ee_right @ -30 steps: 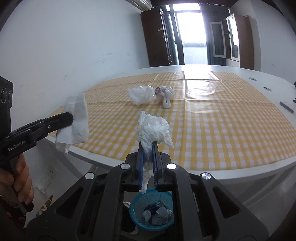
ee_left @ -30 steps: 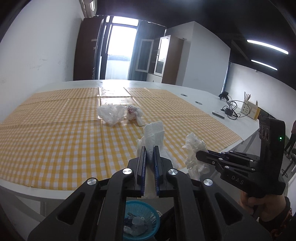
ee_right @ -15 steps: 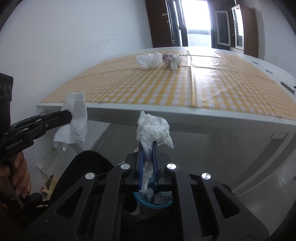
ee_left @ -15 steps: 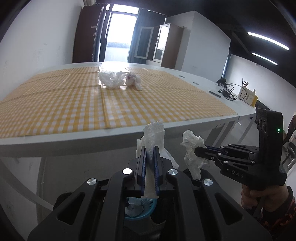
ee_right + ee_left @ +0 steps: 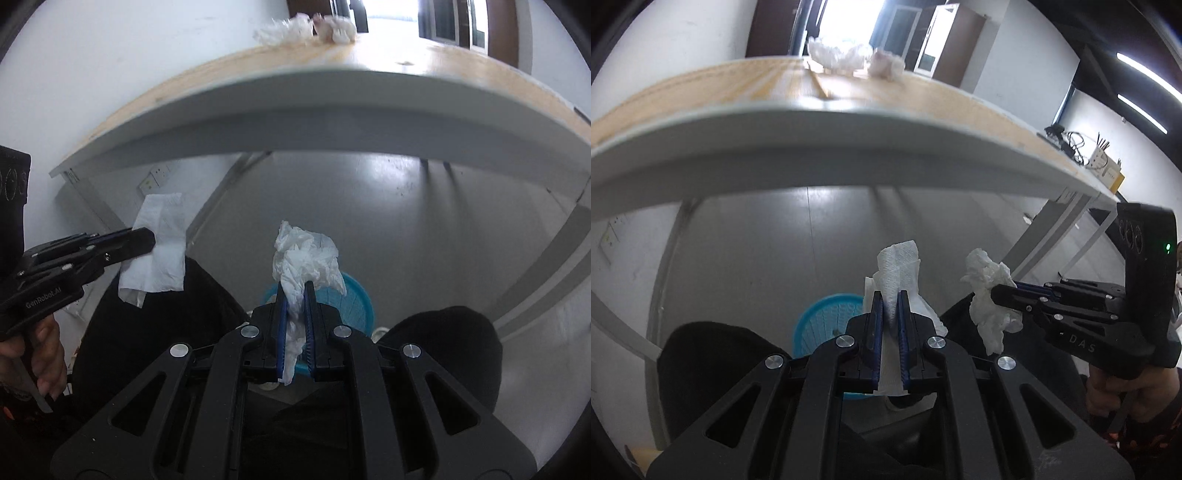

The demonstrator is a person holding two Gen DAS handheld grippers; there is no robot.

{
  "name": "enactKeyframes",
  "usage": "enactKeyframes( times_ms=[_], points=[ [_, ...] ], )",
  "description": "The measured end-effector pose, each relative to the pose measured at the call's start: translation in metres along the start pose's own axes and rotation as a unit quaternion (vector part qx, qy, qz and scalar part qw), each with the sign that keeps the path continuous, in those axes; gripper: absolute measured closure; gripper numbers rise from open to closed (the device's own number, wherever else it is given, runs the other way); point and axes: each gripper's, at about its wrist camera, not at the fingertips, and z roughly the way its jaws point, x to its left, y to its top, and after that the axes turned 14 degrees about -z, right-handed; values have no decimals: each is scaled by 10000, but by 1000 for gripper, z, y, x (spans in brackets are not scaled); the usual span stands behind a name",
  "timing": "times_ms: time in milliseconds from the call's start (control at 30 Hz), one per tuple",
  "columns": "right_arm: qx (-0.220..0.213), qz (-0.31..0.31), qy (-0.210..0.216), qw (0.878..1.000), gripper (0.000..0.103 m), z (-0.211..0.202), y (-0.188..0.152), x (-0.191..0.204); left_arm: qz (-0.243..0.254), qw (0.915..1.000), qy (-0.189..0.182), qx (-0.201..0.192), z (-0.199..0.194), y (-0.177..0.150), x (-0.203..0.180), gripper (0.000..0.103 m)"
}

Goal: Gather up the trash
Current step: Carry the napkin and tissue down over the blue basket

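The folded paper towel (image 5: 899, 273) is pinched in the left gripper (image 5: 890, 295), the crumpled tissue (image 5: 304, 258) in the right gripper (image 5: 295, 288). Both have dropped below the table (image 5: 812, 147) edge since a second ago, now over the blue basket (image 5: 823, 321) at 6 o'clock; two wads (image 5: 849, 55) remain on top at 12.

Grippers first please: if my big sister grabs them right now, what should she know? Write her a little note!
Left gripper: shut on a flat paper towel.
Right gripper: shut on a crumpled tissue.
Both are held below the table edge, above the blue basket on the floor.
Done: two pieces picked up.
Left: drop both into the basket, then fetch the plastic wrap and the wadded tissue lying on the table.
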Motion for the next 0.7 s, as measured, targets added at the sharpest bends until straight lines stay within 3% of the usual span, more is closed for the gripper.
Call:
enactKeyframes(
  times_ms=[267,567,700],
  points=[
    [741,163,41,9971,95,65,-16,-18,55,9979,203,615,63,-7,20,96],
    [1347,413,266,9897,95,121,-16,-36,-511,9881,466,1377,127,-2,62,96],
    [1566,507,391,9856,95,145,-17,-39,-653,9851,509,1505,147,5,70,96]
  ],
)
